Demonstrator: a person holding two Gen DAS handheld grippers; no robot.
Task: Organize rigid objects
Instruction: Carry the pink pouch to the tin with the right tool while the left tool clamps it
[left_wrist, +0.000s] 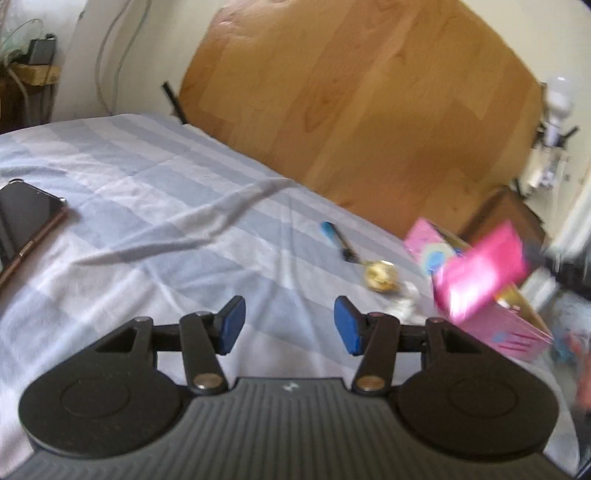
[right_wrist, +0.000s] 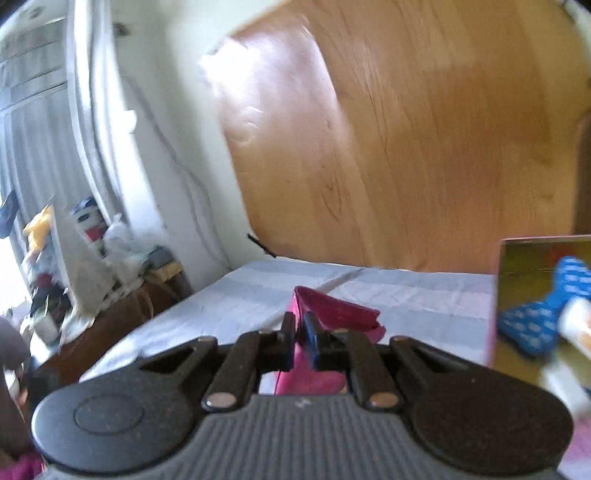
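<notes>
My right gripper (right_wrist: 299, 341) is shut on the wall of a small pink box (right_wrist: 334, 314) and holds it in the air over the bed. In the left wrist view the same pink box (left_wrist: 480, 273) shows blurred above an open pink gift box (left_wrist: 506, 325) at the bed's right edge. My left gripper (left_wrist: 290, 325) is open and empty above the sheet. A blue-capped pen (left_wrist: 338, 240), a gold round object (left_wrist: 380, 275) and a white crumpled item (left_wrist: 404, 302) lie on the bed left of the gift box.
The striped blue-white bed sheet (left_wrist: 166, 184) has a dark phone (left_wrist: 26, 221) at its left. A wooden headboard (left_wrist: 369, 103) stands behind. The gift box interior (right_wrist: 535, 295) holds a blue patterned item (right_wrist: 539, 314). A cluttered side table (right_wrist: 74, 277) stands to the left.
</notes>
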